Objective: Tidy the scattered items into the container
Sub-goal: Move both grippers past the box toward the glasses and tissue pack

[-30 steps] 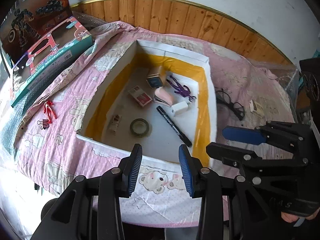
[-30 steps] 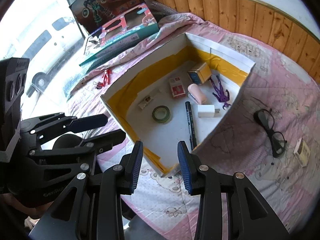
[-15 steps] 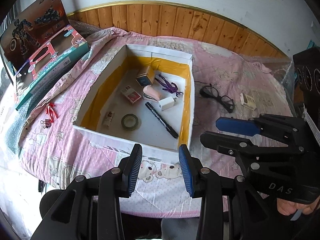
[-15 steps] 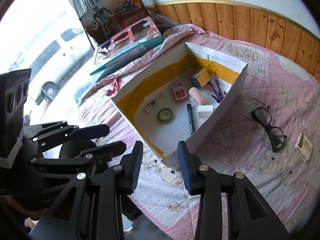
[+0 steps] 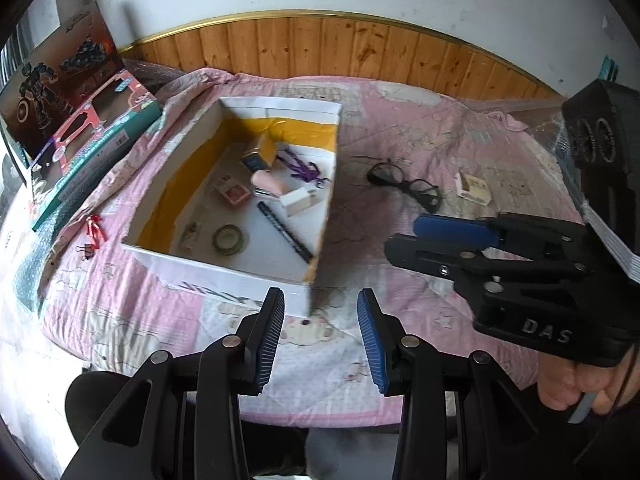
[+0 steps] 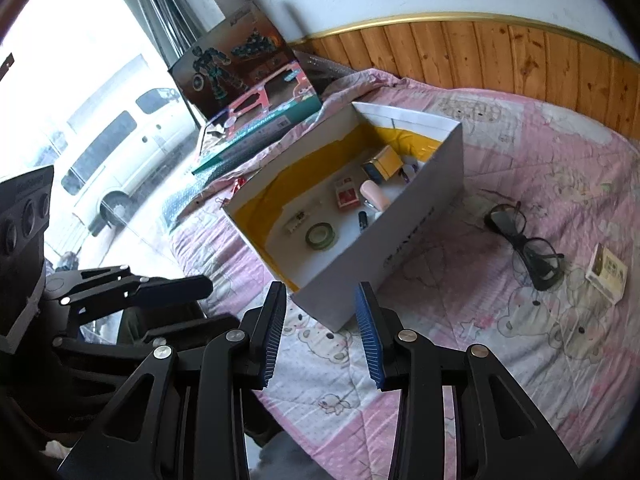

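Holding both grippers, left [image 5: 321, 334] and right [image 6: 321, 330], spread and empty above the bed; I should approach the glasses [image 6: 524, 244] right of the box [image 6: 420, 216] squarely, pinching one arm.

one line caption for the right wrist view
Open right tool above pink quilt, facing part-filled box; glasses outside.

Open quilt [image 5: 400, 248] lies right of the box [image 5: 224, 276], broken only by the glasses [image 5: 404, 184] and a small carton [image 5: 474, 188] toward the right edge. The box's tall walls block side entry; its top is open. Toy boxes [image 5: 80, 136] crowd the far left corner.
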{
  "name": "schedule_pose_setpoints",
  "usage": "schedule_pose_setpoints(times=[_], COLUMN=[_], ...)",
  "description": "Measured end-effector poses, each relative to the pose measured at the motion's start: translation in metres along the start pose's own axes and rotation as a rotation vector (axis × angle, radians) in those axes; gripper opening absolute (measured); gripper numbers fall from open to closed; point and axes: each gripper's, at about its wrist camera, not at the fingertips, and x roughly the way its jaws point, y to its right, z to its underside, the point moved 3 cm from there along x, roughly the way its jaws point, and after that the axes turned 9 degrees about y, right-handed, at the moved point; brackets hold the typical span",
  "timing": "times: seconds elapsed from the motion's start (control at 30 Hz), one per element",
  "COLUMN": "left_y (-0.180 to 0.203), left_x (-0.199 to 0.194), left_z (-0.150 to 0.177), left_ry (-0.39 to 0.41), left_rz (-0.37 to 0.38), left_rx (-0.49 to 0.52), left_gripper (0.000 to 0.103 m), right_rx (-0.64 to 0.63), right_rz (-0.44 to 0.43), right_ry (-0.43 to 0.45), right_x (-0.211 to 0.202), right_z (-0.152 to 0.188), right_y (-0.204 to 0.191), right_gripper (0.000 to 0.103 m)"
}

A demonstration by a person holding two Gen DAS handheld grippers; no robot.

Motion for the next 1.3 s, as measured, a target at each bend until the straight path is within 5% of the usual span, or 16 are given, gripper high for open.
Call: schedule_pose_setpoints(times=[0.4, 0.83, 1.3], left_y=[0.062, 0.13, 0.14], left_x=[0.006, 0.064, 0.181], left_z=[0.006, 0.0, -0.054], left_ry=[0.007, -0.059, -0.137], left_rz=[0.017, 0.074, 0.144], left_rx=[0.048, 0.083, -0.118], left_gripper=[0.04, 0.041, 0.053], right_rx=[0.077, 0.218, 0.381], right_rz=[-0.03, 0.112, 0.336], right_ry=[0.078, 0.087, 0.039], right_x=[-0.036, -0.063, -0.059], right_z=[0.011, 0.016, 0.023], right_y=[0.057, 0.16, 0.293], right_gripper=[0.039, 0.04, 0.051])
